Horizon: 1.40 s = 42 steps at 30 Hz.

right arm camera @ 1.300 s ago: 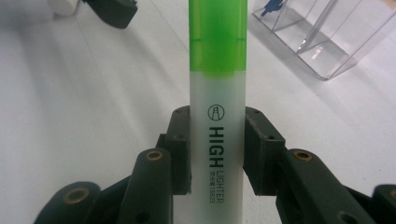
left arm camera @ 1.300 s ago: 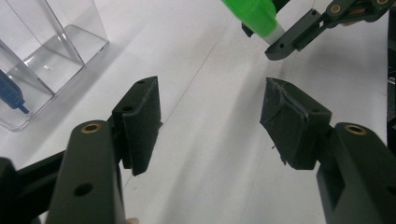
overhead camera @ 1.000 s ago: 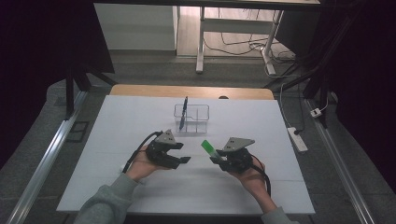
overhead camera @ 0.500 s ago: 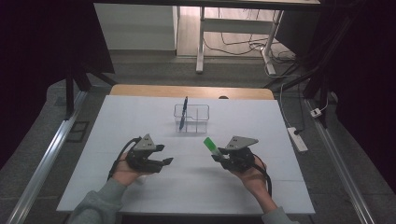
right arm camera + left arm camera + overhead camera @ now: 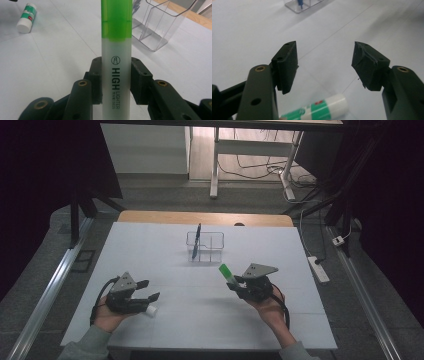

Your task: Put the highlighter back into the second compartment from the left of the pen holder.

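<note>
The right gripper (image 5: 235, 284) clamps its fingers on the highlighter (image 5: 227, 272), green cap pointing to 11 o'clock. The left gripper (image 5: 148, 290), fingers spread, hovers over the glue stick (image 5: 150, 309), which lies on the surface along 3–9 o'clock.

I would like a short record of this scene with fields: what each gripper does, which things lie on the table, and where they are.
left gripper: left gripper open, jaws apart above the glue stick
right gripper: right gripper shut on the highlighter
highlighter: highlighter green cap, pale body, cap pointing toward the organizer
glue stick: glue stick white and green, lying flat on the table
organizer: clear organizer at the far middle of the table
pen: dark blue pen standing tilted in the organizer
</note>
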Available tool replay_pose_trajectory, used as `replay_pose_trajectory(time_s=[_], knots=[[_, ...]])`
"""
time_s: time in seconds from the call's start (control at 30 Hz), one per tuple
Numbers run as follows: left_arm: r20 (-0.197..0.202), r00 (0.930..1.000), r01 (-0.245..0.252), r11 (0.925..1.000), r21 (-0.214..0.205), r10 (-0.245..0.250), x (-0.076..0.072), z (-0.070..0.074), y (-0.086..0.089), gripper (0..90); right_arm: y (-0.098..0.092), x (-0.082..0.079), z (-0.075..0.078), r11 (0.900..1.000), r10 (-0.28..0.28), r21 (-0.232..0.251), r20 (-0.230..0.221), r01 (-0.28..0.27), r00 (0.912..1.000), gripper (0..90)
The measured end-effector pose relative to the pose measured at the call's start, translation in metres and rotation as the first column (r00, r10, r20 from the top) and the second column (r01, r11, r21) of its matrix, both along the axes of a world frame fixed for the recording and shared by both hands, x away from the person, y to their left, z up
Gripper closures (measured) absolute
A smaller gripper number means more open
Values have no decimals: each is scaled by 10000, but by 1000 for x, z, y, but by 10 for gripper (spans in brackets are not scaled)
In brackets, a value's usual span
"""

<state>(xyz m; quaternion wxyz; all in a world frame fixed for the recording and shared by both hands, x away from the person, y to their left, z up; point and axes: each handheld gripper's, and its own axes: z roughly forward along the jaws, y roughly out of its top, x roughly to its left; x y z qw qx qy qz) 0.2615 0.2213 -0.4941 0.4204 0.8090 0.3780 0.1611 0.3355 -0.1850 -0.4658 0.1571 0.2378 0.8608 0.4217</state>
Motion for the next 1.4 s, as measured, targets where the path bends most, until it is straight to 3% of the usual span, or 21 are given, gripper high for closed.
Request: replay_pose_trajectory(time_s=[0.23,0.47,0.73,0.9,1.4], knots=[[-89,9995,-320,9995,-64,319,-6,-6,13,368,0,6,2,9995,-169,274,-1,169,9999,659],[-65,9990,-436,9989,-151,435,-6,-6,21,367,13,17,9,9989,-137,453,94,133,9999,659],[-50,9988,-483,9986,-198,482,-6,-4,25,362,24,30,20,9930,-250,1156,79,239,9997,659],[-96,9991,-424,9976,-541,419,-5,-2,27,361,32,36,26,9921,-275,1227,130,257,9995,659],[-74,9993,-379,9981,-479,376,-5,-2,27,361,39,56,34,9873,-627,1473,195,591,9978,658]])
